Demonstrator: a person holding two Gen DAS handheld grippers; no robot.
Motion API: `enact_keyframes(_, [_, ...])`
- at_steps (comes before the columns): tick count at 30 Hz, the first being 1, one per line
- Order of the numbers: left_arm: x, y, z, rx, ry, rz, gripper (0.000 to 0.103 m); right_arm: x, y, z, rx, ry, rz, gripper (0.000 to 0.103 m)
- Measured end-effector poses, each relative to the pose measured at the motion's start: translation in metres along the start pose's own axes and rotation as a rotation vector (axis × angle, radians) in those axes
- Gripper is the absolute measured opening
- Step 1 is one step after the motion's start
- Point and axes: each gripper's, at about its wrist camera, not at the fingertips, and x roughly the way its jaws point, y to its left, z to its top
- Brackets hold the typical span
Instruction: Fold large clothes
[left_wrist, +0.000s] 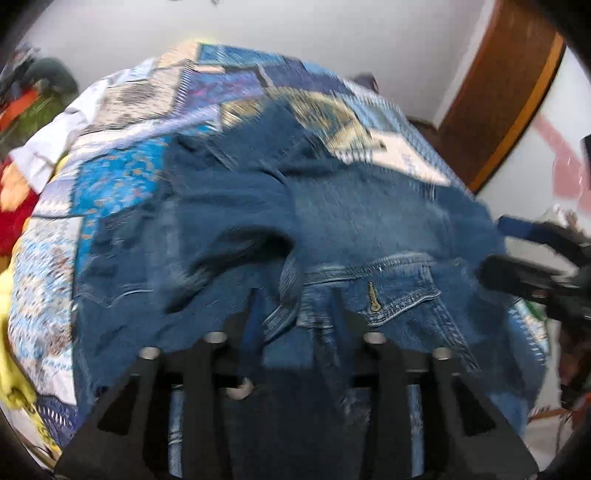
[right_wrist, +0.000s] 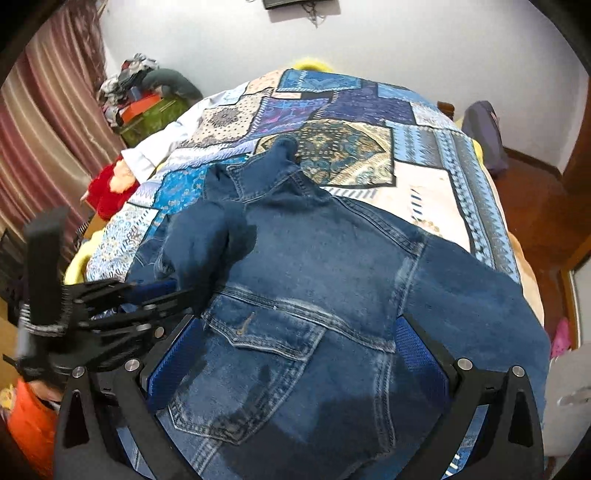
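A dark blue denim jacket (right_wrist: 317, 258) lies spread over the near part of the bed, chest pocket (right_wrist: 258, 354) up, collar (right_wrist: 266, 177) toward the far side. One sleeve (right_wrist: 207, 243) lies folded in over its left half. My left gripper (left_wrist: 295, 306) hangs over the jacket's pocket area with its fingers apart and only loose denim showing between them; this view is blurred. In the right wrist view the left gripper (right_wrist: 173, 291) sits at the jacket's left edge, just beside the folded sleeve. My right gripper (right_wrist: 295, 325) stands wide open above the jacket's lower front, its blue pads (right_wrist: 417, 350) clear of the cloth.
The bed carries a blue patchwork quilt (right_wrist: 369, 110) over a yellow blanket (left_wrist: 14, 369). A red plush toy (right_wrist: 107, 192) and a heap of clothes on a green box (right_wrist: 147, 110) sit at the left by a striped curtain (right_wrist: 48, 122). A wooden door (left_wrist: 509, 92) stands right.
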Motion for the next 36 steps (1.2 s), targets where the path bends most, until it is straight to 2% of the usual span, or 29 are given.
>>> enact_keyframes(1, [-0.01,0.008,-0.002,-0.016,-0.024,0.004,0.058,0.003,0.01,0.004,-0.022,-0.003,0.005,0.103])
enact_keyframes(3, [-0.034,0.032,-0.009,-0.05,-0.081,0.038,0.06,0.005,0.028,0.01,-0.06,-0.017,0.008,0.103])
enact_keyframes(5, [-0.049,0.058,-0.018,-0.068,-0.111,0.109,0.062,0.009,0.054,0.017,-0.124,-0.045,0.005,0.103])
enact_keyframes(8, [-0.062,0.095,-0.035,-0.083,-0.124,0.222,0.064,0.016,0.097,0.026,-0.224,-0.075,0.024,0.103])
enact_keyframes(11, [-0.06,0.127,-0.052,-0.12,-0.095,0.304,0.064,0.028,0.139,0.031,-0.34,-0.07,0.05,0.103])
enact_keyframes(15, [-0.051,0.166,-0.078,-0.208,-0.037,0.319,0.064,0.066,0.19,0.033,-0.489,-0.016,0.035,0.103])
enact_keyframes(19, [-0.043,0.191,-0.098,-0.287,-0.006,0.303,0.064,0.125,0.223,0.031,-0.607,0.105,-0.029,0.103])
enact_keyframes(22, [-0.035,0.201,-0.106,-0.337,0.005,0.28,0.064,0.169,0.237,0.023,-0.692,0.143,-0.179,0.103])
enact_keyframes(23, [-0.035,0.203,-0.108,-0.348,0.007,0.277,0.064,0.178,0.239,0.021,-0.719,0.153,-0.2,0.103])
enact_keyframes(25, [-0.033,0.207,-0.111,-0.367,0.011,0.27,0.064,0.195,0.241,0.014,-0.771,0.161,-0.251,0.094])
enact_keyframes(27, [-0.029,0.212,-0.113,-0.382,0.014,0.265,0.064,0.201,0.237,0.012,-0.785,0.173,-0.249,0.087])
enact_keyframes(29, [-0.027,0.214,-0.113,-0.386,0.016,0.264,0.064,0.198,0.235,0.015,-0.767,0.169,-0.216,0.073])
enact_keyframes(30, [-0.026,0.214,-0.112,-0.384,0.017,0.263,0.064,0.195,0.234,0.018,-0.755,0.16,-0.228,0.057])
enact_keyframes(33, [-0.024,0.213,-0.107,-0.372,0.019,0.263,0.064,0.182,0.229,0.03,-0.689,0.155,-0.189,0.035])
enact_keyframes(36, [-0.025,0.208,-0.099,-0.353,0.009,0.268,0.064,0.16,0.221,0.045,-0.629,0.106,-0.165,0.024])
